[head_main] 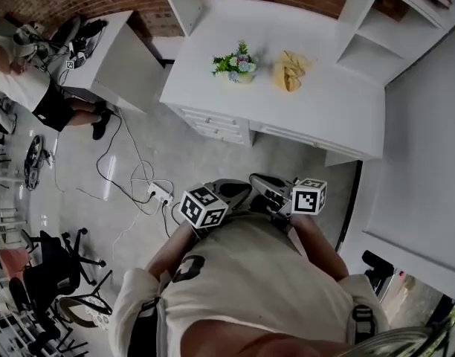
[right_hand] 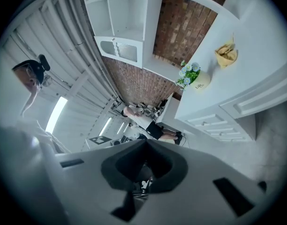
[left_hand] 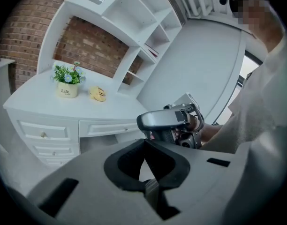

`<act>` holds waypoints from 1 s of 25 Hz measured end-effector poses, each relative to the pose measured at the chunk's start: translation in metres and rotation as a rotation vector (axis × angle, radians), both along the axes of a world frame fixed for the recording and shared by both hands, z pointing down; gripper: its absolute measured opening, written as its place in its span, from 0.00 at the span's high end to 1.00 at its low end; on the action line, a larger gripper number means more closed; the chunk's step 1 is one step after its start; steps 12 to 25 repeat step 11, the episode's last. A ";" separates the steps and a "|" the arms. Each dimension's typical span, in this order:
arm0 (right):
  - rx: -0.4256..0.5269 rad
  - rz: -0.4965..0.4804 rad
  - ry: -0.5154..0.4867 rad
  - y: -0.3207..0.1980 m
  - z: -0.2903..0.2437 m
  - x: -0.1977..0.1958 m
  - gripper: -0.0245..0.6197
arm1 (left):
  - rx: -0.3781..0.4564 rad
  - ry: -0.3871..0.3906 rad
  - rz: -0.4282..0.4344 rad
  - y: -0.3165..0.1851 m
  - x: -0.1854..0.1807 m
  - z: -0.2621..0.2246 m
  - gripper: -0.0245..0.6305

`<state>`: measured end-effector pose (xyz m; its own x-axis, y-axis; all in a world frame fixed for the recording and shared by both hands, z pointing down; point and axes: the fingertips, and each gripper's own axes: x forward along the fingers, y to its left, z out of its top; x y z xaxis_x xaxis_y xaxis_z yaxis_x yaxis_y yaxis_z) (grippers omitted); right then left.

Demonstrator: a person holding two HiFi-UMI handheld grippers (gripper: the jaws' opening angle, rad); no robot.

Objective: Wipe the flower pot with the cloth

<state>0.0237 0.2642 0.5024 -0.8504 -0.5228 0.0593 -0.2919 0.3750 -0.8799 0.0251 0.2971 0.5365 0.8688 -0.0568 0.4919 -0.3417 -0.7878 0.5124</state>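
Note:
A small cream flower pot (head_main: pixel 239 67) with green leaves and pale flowers stands on the white desk (head_main: pixel 339 114). A crumpled yellow cloth (head_main: pixel 289 71) lies just right of it. Both grippers are held close to the person's chest, far from the desk, over the floor. The left gripper (head_main: pixel 233 190) and the right gripper (head_main: pixel 263 183) sit side by side. The left gripper view shows its jaws (left_hand: pixel 144 149) shut on nothing, the pot (left_hand: pixel 67 86) and cloth (left_hand: pixel 97 94) far off. The right gripper (right_hand: pixel 146 146) is shut and empty too, the pot (right_hand: pixel 196 78) and cloth (right_hand: pixel 226 53) distant.
The desk has drawers (head_main: pixel 213 125) in front and a white shelf unit (head_main: pixel 376 28) at its right, against a brick wall. Cables and a power strip (head_main: pixel 159 193) lie on the floor. Another person (head_main: pixel 34 88) sits by a second table at the left, with office chairs (head_main: pixel 53 262) nearby.

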 end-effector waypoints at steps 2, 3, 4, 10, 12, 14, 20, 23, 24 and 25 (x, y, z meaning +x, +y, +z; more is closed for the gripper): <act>-0.003 0.000 0.008 0.005 0.000 -0.010 0.95 | -0.007 0.005 -0.018 0.004 -0.012 0.002 0.93; -0.007 0.001 0.010 0.007 0.000 -0.015 0.95 | -0.008 0.006 -0.025 0.007 -0.019 0.003 0.93; -0.011 0.002 0.011 0.008 0.000 -0.021 0.95 | -0.009 0.007 -0.034 0.009 -0.028 0.003 0.93; -0.012 -0.019 0.024 0.022 -0.014 -0.085 0.95 | -0.002 0.013 -0.090 0.019 -0.100 -0.004 0.93; -0.012 -0.024 0.029 0.025 -0.016 -0.098 0.95 | -0.005 0.013 -0.099 0.022 -0.113 -0.005 0.93; -0.012 -0.024 0.029 0.025 -0.016 -0.098 0.95 | -0.005 0.013 -0.099 0.022 -0.113 -0.005 0.93; -0.012 -0.024 0.029 0.025 -0.016 -0.098 0.95 | -0.005 0.013 -0.099 0.022 -0.113 -0.005 0.93; -0.012 -0.024 0.029 0.025 -0.016 -0.098 0.95 | -0.005 0.013 -0.099 0.022 -0.113 -0.005 0.93; -0.012 -0.024 0.029 0.025 -0.016 -0.098 0.95 | -0.005 0.013 -0.099 0.022 -0.113 -0.005 0.93; -0.012 -0.024 0.029 0.025 -0.016 -0.098 0.95 | -0.005 0.013 -0.099 0.022 -0.113 -0.005 0.93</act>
